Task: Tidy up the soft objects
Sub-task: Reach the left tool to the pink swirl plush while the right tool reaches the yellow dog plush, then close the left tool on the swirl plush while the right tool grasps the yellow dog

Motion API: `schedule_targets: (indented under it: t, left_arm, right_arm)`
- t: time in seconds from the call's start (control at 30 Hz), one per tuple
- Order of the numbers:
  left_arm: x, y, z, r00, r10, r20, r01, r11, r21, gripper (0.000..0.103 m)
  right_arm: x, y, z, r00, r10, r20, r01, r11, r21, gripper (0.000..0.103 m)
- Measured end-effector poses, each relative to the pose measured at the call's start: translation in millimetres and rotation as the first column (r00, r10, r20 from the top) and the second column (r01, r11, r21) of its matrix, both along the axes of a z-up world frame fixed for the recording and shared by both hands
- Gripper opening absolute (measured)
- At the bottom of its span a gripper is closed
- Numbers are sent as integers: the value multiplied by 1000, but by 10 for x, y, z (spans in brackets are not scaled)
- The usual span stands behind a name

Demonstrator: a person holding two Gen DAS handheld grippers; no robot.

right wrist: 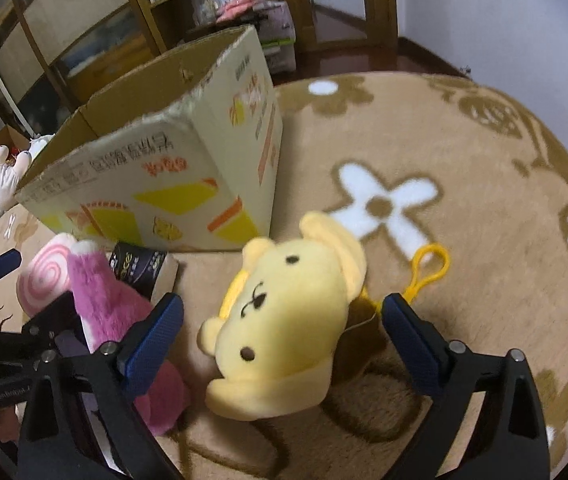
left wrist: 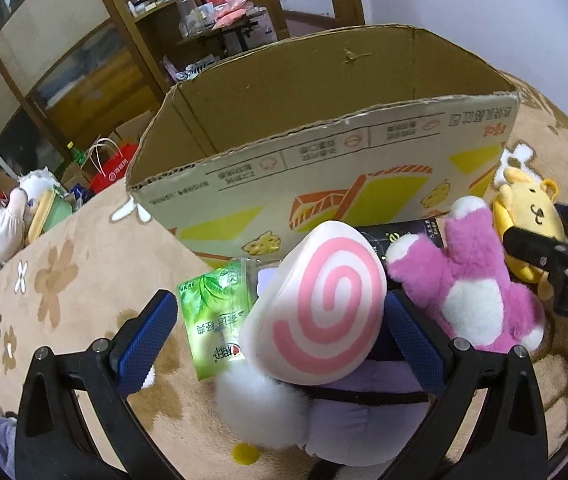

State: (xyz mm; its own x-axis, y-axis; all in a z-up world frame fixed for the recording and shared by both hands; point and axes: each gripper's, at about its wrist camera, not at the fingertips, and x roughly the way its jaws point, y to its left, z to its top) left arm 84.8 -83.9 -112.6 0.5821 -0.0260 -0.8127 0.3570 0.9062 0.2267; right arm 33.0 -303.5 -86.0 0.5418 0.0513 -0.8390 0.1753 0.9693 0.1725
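Your left gripper (left wrist: 280, 328) is spread wide around the swirl cushion (left wrist: 316, 312), with the cardboard box (left wrist: 324, 160) rim directly ahead. Your right gripper (right wrist: 284, 336) is spread around the yellow plush (right wrist: 284, 320); open rug (right wrist: 464, 160) lies ahead-right.

My right gripper (right wrist: 282, 326) is spread wide around a yellow plush bear (right wrist: 284, 324) lying on the tan flowered blanket (right wrist: 464, 152). A pink plush (right wrist: 124, 304) lies just left; an open cardboard box (right wrist: 172, 184) stands behind.
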Motion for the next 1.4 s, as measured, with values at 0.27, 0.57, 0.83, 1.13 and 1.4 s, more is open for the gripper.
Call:
schedule_targets:
  t: [0.27,0.57,0.83,1.13,1.4]
  left_arm:
    - [11,39,-51,998,-20,-58,18,999,-39,79]
    - [15,96,-69,992,-1,-129,-15,992,-122,46]
    - [-19,226,39,991,36,-130,-59,981,-183,40]
    - [-170,329,221,996,49,-68,-62,978,-200,39]
    - [-383,442,553,997,75,37,-65,972,-226,39]
  right_arm:
    - [-1,-13,-47,999,-8,-33,8,1000,-23,84]
    - [-20,60,-51,999,29,-44,-32,997,-69,74]
    - [-62,51,5,999,25,-23,-27,997,-73,68]
    - [-176,75,173,999,40,28,-38,996,-79,67]
    - [-413,184,556,983,77,166,-59,992,-112,67]
